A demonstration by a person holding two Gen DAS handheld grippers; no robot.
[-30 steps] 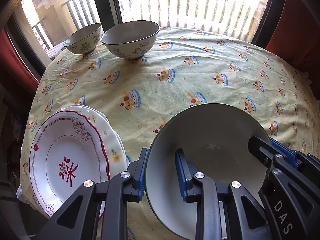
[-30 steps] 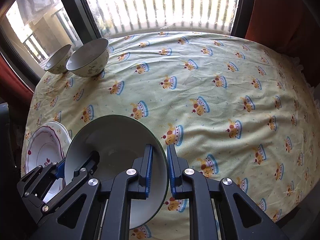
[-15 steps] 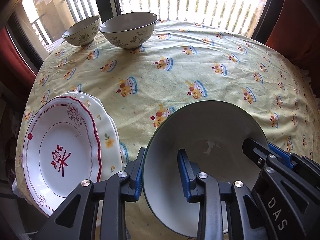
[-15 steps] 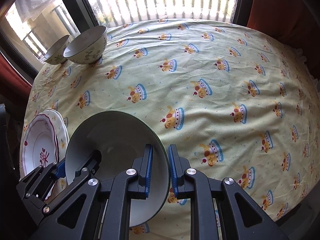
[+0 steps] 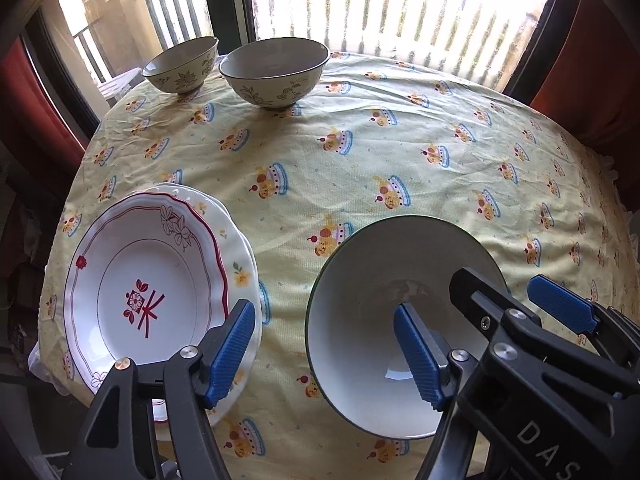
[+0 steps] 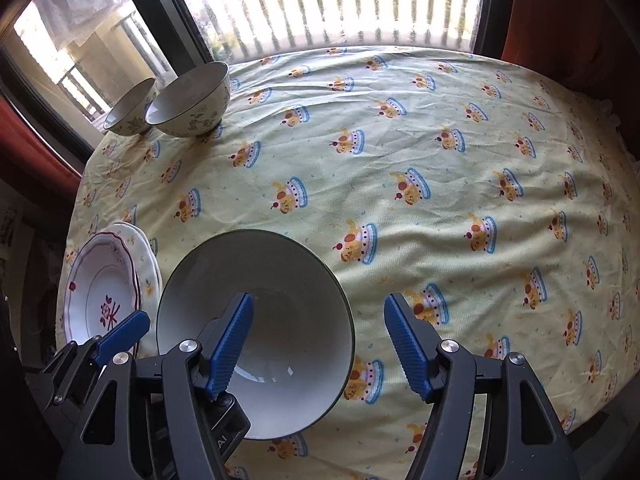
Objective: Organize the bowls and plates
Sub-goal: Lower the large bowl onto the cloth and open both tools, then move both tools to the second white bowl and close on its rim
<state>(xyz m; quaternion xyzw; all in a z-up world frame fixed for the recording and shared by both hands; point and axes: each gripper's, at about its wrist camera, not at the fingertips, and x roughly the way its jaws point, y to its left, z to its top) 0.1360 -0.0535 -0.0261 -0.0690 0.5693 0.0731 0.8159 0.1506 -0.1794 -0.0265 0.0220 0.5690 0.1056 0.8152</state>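
Note:
A white bowl with a green rim (image 5: 372,280) (image 6: 280,280) sits on the yellow tablecloth near the front edge. My left gripper (image 5: 326,350) is open; its left rim lies between the fingers, untouched. My right gripper (image 6: 318,344) is open astride its right rim. A stack of white plates, the top one with a red pattern (image 5: 144,280) (image 6: 102,292), lies left of the bowl. Two floral bowls, a small one (image 5: 182,66) (image 6: 130,110) and a larger one (image 5: 276,72) (image 6: 192,98), stand side by side at the far left by the window.
The round table (image 6: 460,184) carries a yellow cloth with cake prints. A window with railings lies behind it. Red curtains hang at both sides. The right gripper shows in the left wrist view (image 5: 520,304), the left gripper in the right wrist view (image 6: 120,332).
Both grippers were shut on the green-rimmed bowl's rim and have opened. The bowl now rests on the cloth beside the plate stack.

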